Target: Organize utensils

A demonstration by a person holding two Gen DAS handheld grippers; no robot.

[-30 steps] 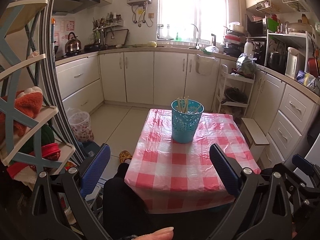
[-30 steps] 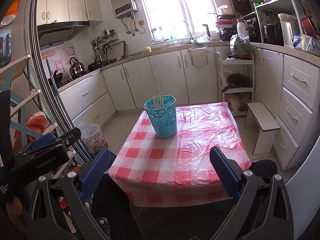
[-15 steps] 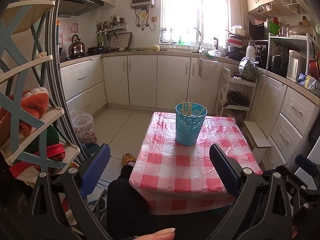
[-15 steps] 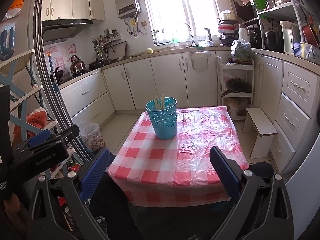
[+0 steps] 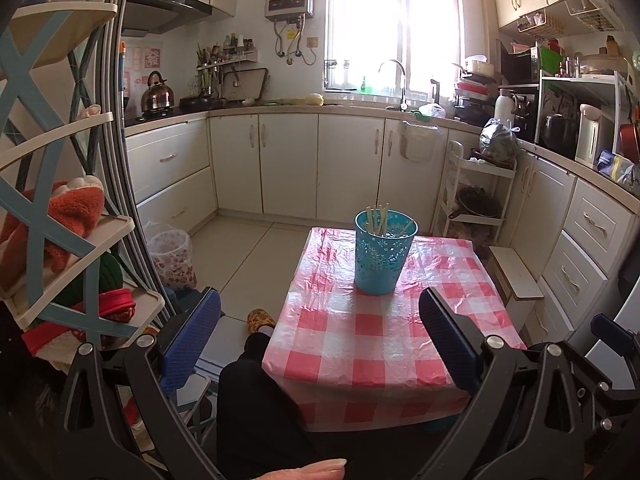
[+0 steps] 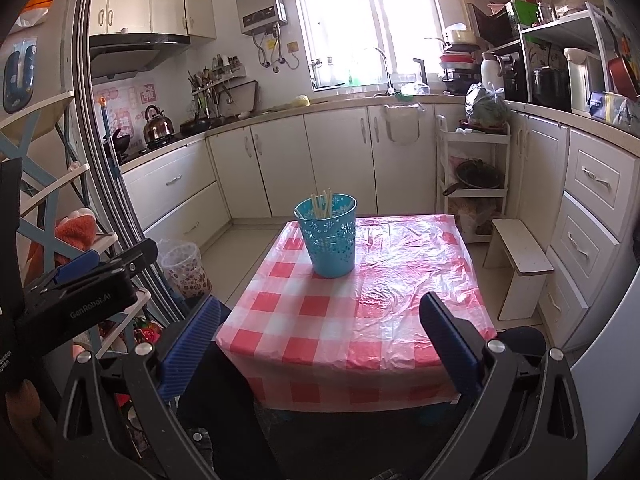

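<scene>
Turquoise plastic holder (image 5: 385, 254), centre frame on the checked tablecloth (image 5: 384, 332), already contains chopsticks (image 5: 378, 221), apparently all. Left gripper (image 5: 320, 344) and right gripper (image 6: 320, 344) hang low, fingers wide, empty. Organizing seems finished; any next move needs a stray utensil.

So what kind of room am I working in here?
A home kitchen, most likely: a kettle sits on the stove, a sink tap stands under the window, and a blue holder of chopsticks stands on the checked tablecloth.

Chopsticks (image 5: 378, 219) stand in the basket (image 5: 383, 257) on the table's (image 5: 372, 344) far end.
</scene>
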